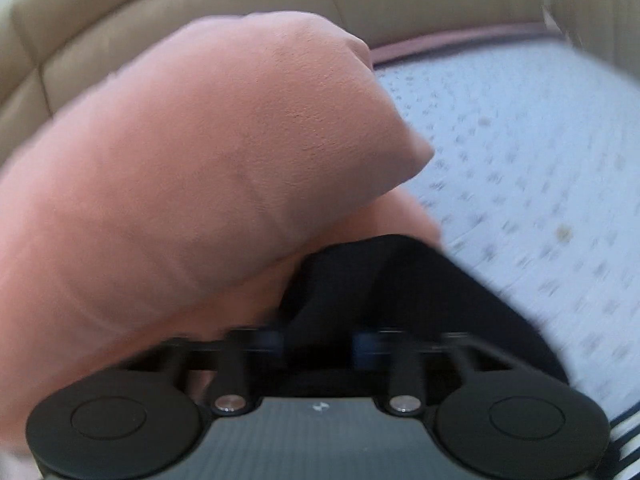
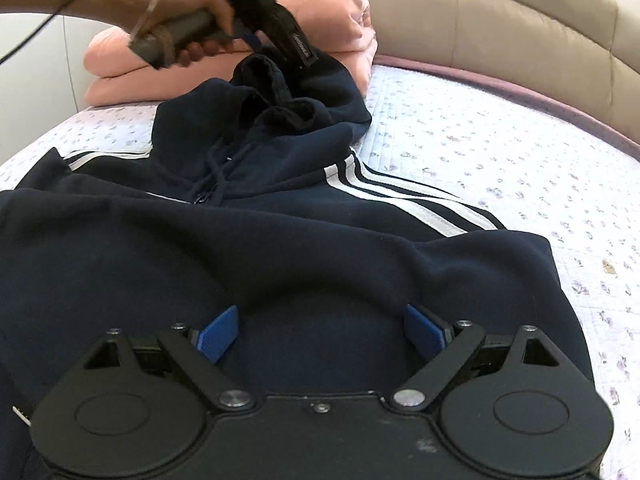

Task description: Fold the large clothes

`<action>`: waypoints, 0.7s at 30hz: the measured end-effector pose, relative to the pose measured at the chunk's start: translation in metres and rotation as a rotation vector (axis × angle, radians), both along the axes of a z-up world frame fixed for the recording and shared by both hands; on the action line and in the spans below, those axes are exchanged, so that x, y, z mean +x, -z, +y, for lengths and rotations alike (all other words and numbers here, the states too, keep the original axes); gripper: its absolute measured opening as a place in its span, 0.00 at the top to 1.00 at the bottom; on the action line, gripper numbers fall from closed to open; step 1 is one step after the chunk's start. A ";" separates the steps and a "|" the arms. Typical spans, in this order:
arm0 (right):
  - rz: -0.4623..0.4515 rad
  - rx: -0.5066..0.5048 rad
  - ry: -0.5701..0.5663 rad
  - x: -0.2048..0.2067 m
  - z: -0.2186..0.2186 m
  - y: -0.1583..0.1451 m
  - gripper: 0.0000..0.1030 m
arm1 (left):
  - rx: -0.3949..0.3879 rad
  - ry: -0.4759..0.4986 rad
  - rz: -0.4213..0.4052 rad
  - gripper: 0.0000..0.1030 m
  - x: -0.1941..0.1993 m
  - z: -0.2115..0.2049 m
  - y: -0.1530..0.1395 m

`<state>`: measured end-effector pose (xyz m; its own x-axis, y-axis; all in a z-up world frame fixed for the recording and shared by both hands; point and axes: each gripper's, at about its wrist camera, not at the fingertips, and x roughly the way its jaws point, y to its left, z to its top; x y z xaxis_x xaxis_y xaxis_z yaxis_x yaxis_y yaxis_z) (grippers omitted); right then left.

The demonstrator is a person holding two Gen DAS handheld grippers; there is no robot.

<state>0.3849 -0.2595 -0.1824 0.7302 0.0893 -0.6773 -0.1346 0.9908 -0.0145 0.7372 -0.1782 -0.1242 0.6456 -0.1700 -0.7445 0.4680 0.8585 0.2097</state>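
A navy zip hoodie [image 2: 280, 232] with white sleeve stripes [image 2: 400, 196] lies spread on the bed, its hood [image 2: 280, 92] bunched at the far end. My right gripper [image 2: 322, 332] hovers open over the hoodie's lower body, blue pads [image 2: 218, 334] wide apart with nothing clamped. A person's hand [image 2: 192, 12] holds my left gripper [image 2: 310, 62] down at the hood. In the blurred left wrist view, my left gripper [image 1: 318, 342] has its fingers drawn close with dark hood fabric [image 1: 400, 280] filling the gap between them.
A folded pink blanket [image 2: 332, 16] [image 1: 200, 160] is stacked just behind the hood against the beige padded headboard [image 2: 500, 28] [image 1: 120, 20]. The floral white quilt [image 2: 480, 140] [image 1: 520, 140] stretches to the right of the hoodie. A white wall [image 2: 36, 60] stands at the left.
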 end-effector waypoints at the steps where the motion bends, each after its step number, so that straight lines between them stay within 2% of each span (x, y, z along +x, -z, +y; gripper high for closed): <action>1: 0.000 0.005 0.000 0.000 -0.001 -0.001 0.00 | -0.009 0.012 -0.020 0.81 -0.006 -0.001 -0.003; 3: 0.001 0.007 -0.001 0.002 -0.001 -0.003 0.00 | -0.020 0.093 -0.066 0.82 -0.024 0.000 -0.011; 9: -0.012 -0.004 0.010 0.008 0.004 -0.002 0.00 | -0.107 0.112 -0.162 0.82 -0.069 0.026 -0.061; 11: -0.010 0.000 0.010 0.009 0.004 -0.002 0.00 | -0.171 0.122 -0.182 0.82 -0.092 0.034 -0.081; 14: -0.011 0.003 0.008 0.010 0.005 -0.003 0.00 | -0.284 0.133 -0.201 0.81 -0.144 0.054 -0.104; 16: -0.014 0.011 0.008 0.010 0.004 -0.003 0.00 | -0.293 0.144 -0.257 0.81 -0.186 0.064 -0.118; 18: -0.019 0.032 0.007 0.009 0.001 -0.004 0.00 | -0.335 0.138 -0.284 0.81 -0.229 0.081 -0.132; 21: -0.004 0.082 0.000 0.008 -0.009 -0.011 0.00 | -0.379 0.125 -0.269 0.81 -0.288 0.100 -0.145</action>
